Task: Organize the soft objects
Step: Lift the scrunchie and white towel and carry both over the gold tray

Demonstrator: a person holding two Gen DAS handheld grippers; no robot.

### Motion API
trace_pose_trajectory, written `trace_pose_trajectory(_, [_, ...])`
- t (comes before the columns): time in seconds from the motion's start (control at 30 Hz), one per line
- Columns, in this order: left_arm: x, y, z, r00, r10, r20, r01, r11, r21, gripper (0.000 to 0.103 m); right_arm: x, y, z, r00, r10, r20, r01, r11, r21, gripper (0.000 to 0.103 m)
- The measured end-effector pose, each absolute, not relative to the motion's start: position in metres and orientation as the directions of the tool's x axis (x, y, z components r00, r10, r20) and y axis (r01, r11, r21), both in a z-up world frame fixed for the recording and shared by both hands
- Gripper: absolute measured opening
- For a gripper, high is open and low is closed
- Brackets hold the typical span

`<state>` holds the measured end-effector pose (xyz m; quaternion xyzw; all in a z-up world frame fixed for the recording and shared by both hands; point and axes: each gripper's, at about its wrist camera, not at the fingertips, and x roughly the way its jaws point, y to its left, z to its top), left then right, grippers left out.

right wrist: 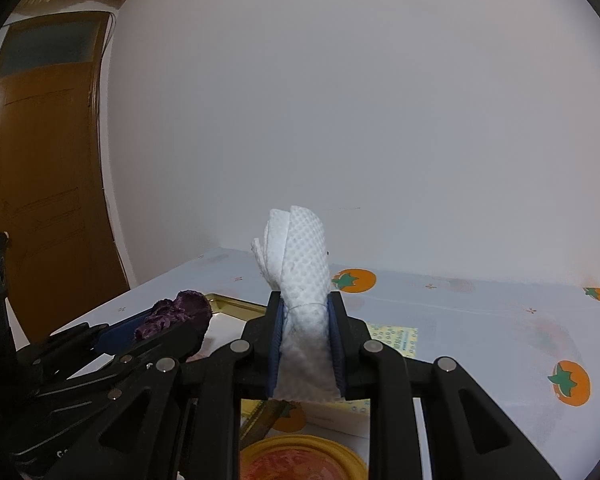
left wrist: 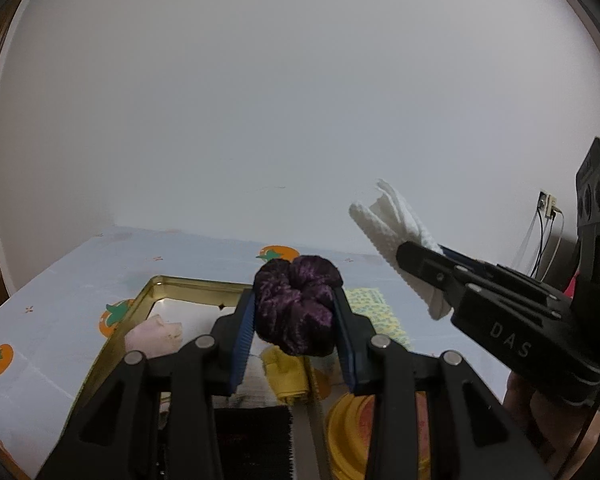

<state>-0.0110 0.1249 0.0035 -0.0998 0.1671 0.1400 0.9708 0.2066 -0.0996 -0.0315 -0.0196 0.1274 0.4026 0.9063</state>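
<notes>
We find the purple scrunchie (left wrist: 296, 304) pinched between the blue pads (left wrist: 244, 340) of the left claw (left wrist: 296, 332), raised above the bench (left wrist: 60, 280). In the right wrist view the same scrunchie (right wrist: 176, 314) shows at the tip of the left claw (right wrist: 168, 328), to the left of the right claw (right wrist: 306, 344).

We find the white cloth (right wrist: 302, 272) pinched by the right claw, its pads (right wrist: 278, 344) pressed on the lower part; the upper part stands up above the fingertips. In the left wrist view the cloth (left wrist: 392, 232) projects up and to the left from the right claw (left wrist: 424, 264), well apart from the scrunchie. A hand (left wrist: 528, 408) shows under that claw.

Below the left claw lies a gold tin (left wrist: 156, 288) on the bench; a pale pink soft item (left wrist: 156, 332) lies inside it. Near the tin we see a yellow cloth (left wrist: 288, 376), a yellow lid (left wrist: 348, 432) and a yellow printed card (left wrist: 376, 312). The bench cover bears orange fruit prints (right wrist: 354, 280). A brown door (right wrist: 40, 184) stands at the left of the right wrist view.
</notes>
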Motion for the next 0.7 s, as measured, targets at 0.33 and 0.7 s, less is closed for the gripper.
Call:
trace_pose_trajectory(0.33, [-0.021,0.146,0.002,0.880,0.291,-0.375,-0.360,0.925,-0.126,0.036,0.215,-0.111,-0.025,0.613,0.742,-0.271,-0.759,0.649,0.060,0.024])
trace_pose_trajectory(0.7, [-0.026,0.167,0.003,0.849,0.332,-0.410,-0.407,0.907,-0.110,0.036,0.224,-0.112,-0.025,0.576,0.755,-0.312,-0.788,0.615,0.033,0.024])
